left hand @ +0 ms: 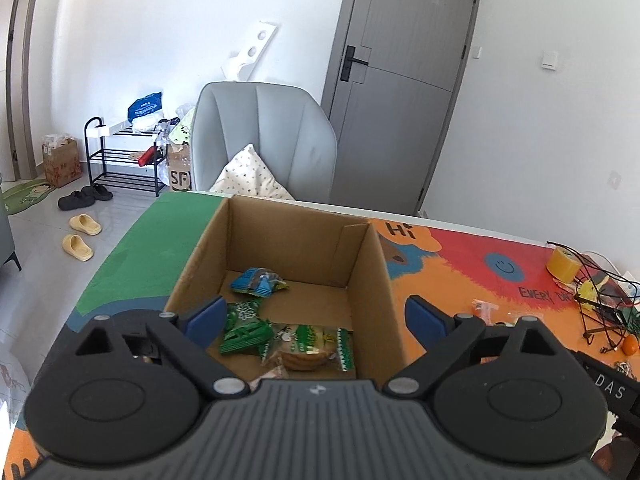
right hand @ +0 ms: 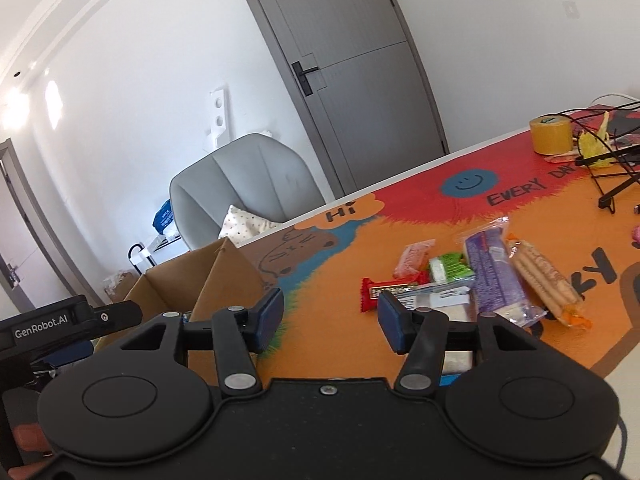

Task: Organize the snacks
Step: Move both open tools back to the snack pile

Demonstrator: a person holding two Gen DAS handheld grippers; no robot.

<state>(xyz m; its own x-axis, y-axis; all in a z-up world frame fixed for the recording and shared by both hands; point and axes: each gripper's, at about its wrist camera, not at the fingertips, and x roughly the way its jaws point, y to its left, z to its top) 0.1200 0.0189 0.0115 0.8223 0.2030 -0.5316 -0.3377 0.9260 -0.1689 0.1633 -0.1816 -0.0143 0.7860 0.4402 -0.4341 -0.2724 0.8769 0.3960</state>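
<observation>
Three wrapped snacks are already laid inside the cardboard box. A pile of snacks is left beside the box. Both the left gripper and the right gripper are held spread, empty.

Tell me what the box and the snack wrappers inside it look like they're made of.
Box: corrugated cardboard, matte brown, with raw cut edges. Green wrapper and biscuit pack: apparently thin plastic film, glossy and crinkled, with the biscuits showing through a clear part.
</observation>
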